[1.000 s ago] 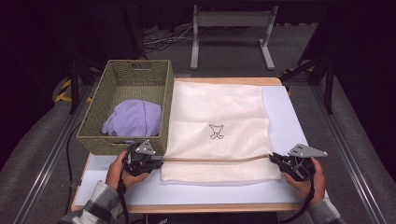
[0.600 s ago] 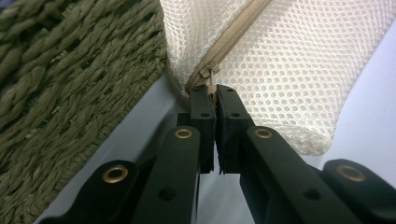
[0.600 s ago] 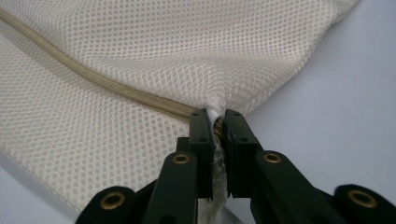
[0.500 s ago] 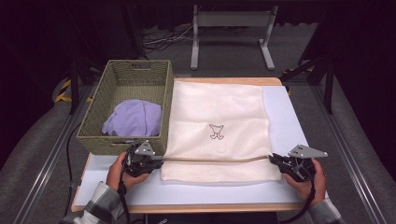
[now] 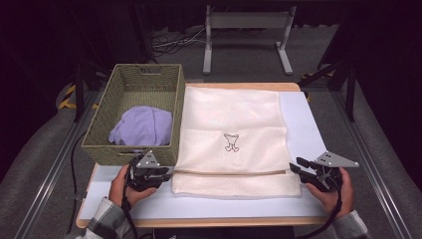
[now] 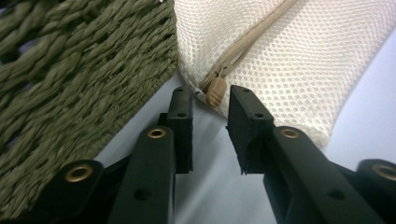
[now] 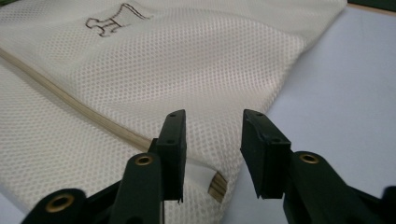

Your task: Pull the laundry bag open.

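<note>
Cream mesh laundry bag (image 5: 233,139) lies flat on the white table (image 5: 298,119), zip running across its near end btw the two tongs. Left gripper (image 6: 210,100) has jaws apart w/ the tan zip pull (image 6: 215,91) sitting right in the gap – lined up to pinch it, I'd judge. Right gripper (image 7: 212,123) is spread too, nothing held, straddling the bag's opposite corner where the zip tape ends (image 7: 216,185) – prob. to pin the fabric while the pull gets drawn. Woven basket (image 6: 79,70) w/ a lilac garment (image 5: 142,125) crowds the left gripper's outer side, nearly touching; little room to swing there.
</note>
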`<state>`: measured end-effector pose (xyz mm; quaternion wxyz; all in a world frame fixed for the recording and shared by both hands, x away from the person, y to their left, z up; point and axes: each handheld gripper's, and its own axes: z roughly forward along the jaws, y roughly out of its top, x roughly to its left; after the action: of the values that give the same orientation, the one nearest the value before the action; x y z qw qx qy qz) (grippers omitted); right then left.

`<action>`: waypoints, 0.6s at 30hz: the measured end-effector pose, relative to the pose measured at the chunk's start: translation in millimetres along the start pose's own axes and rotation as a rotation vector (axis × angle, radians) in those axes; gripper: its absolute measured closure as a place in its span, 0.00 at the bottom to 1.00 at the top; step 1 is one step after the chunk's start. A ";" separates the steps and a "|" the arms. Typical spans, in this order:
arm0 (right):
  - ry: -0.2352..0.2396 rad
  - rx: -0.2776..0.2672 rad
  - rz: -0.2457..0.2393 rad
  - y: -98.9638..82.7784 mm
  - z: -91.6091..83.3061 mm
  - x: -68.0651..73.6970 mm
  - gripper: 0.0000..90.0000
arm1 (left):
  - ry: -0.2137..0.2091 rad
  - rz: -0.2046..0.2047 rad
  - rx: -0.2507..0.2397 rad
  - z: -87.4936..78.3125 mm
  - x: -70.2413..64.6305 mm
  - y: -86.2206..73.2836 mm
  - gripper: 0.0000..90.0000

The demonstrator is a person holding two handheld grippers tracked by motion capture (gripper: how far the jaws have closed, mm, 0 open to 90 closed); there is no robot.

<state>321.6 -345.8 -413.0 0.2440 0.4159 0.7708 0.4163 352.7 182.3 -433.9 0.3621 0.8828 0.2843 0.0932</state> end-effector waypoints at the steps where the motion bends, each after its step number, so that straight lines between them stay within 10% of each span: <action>1: 0.009 -0.011 -0.008 1.9 -0.2 1.6 0.66 | 0.001 0.000 -0.005 -1.5 -0.9 -1.1 0.73; 18: 0.273 0.030 -0.207 37.9 38.3 57.5 0.58 | 0.131 -0.047 -0.113 -24.3 -16.8 -22.2 0.24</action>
<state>335.1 -268.8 -403.2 0.1724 0.2776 0.8417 0.4298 320.2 199.7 -431.1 0.3938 0.8461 0.3224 0.1583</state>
